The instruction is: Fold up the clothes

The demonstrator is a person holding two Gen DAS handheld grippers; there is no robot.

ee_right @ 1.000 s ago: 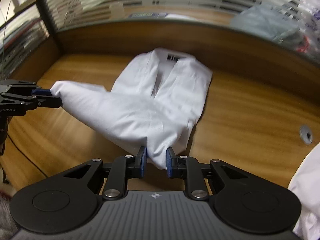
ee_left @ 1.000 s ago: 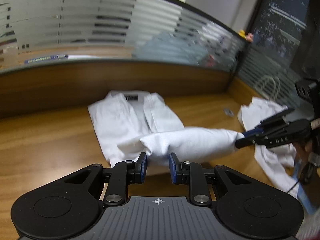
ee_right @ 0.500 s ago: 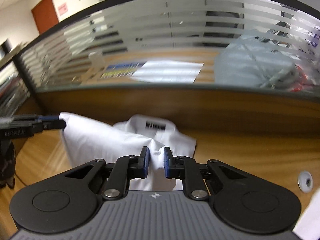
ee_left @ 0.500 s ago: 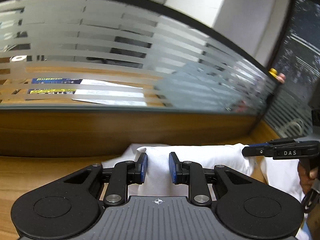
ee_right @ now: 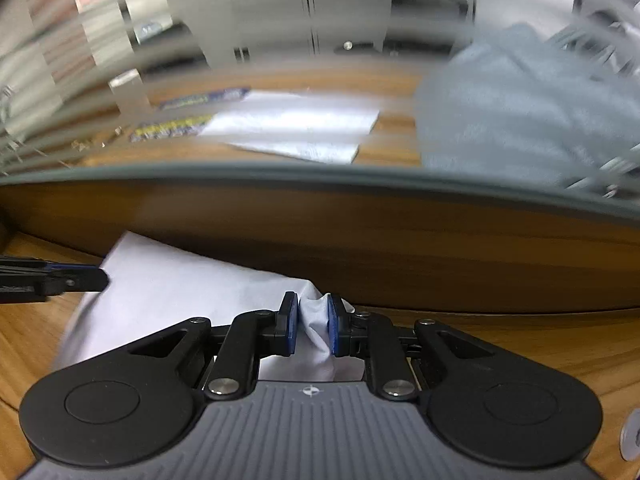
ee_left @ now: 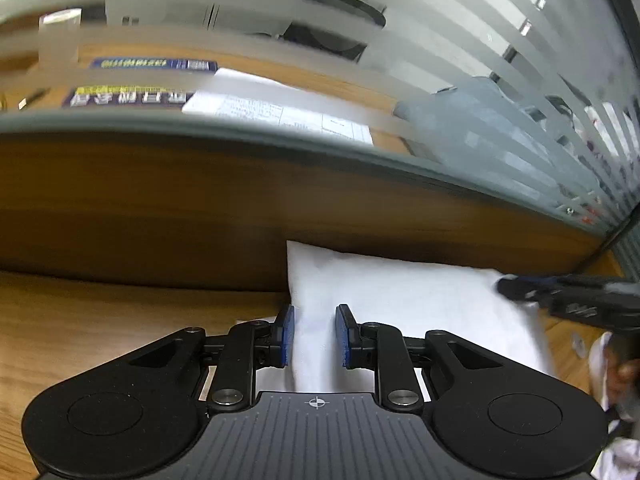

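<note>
A white shirt lies on the wooden desk, close to the wooden back panel, with a smooth layer of it stretched between my two grippers. My left gripper is shut on the left edge of that layer, and the cloth runs between its blue pads. My right gripper is shut on a bunched corner of the shirt. Each gripper shows in the other's view: the right gripper pinches the far right corner, and the left gripper holds the left edge. The collar is hidden under the layer.
The wooden back panel, topped by striped frosted glass, stands right behind the shirt. Papers and a grey cloth lie beyond the glass. More white fabric and a hand are at the right. A cable grommet is set in the desk.
Both grippers carried the shirt's lower edge forward and down toward the back panel. The collar and upper body, visible a second ago, are now covered by the folded layer.
</note>
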